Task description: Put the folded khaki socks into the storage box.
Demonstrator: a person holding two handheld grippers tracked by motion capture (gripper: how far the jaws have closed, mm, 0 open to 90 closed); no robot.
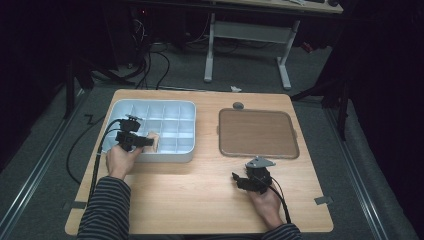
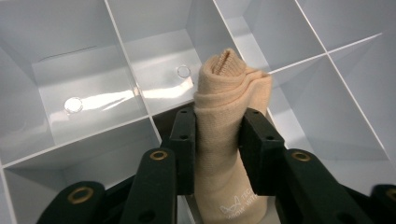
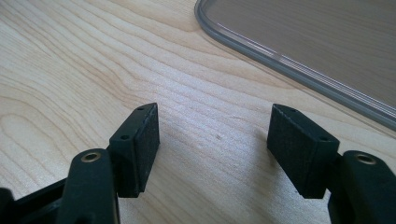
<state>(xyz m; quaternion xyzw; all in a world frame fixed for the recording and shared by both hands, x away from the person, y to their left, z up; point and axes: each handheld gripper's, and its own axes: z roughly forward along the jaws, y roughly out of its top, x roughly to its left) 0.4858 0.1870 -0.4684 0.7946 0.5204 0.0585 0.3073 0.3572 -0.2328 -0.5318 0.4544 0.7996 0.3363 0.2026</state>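
Note:
A rolled beige sock [image 2: 224, 93] stands upright between the pads of my left gripper [image 2: 217, 140], which pinch it from both sides. In the high view the left gripper [image 1: 150, 142] holds the sock [image 1: 154, 142] over the near row of a white box [image 1: 150, 102] split into several compartments. The compartments [image 2: 93, 93] below the sock look bare. My right gripper [image 1: 239, 180] rests low over the wooden table [image 1: 200, 200], jaws wide apart. Nothing lies between the right gripper's [image 3: 215, 135] pads.
A flat, clear-rimmed lid [image 1: 257, 132] lies on the table right of the box, its corner just beyond the right jaws [image 3: 303, 37]. A small grey round object [image 1: 238, 105] sits behind it. A desk frame and cables stand on the floor past the table.

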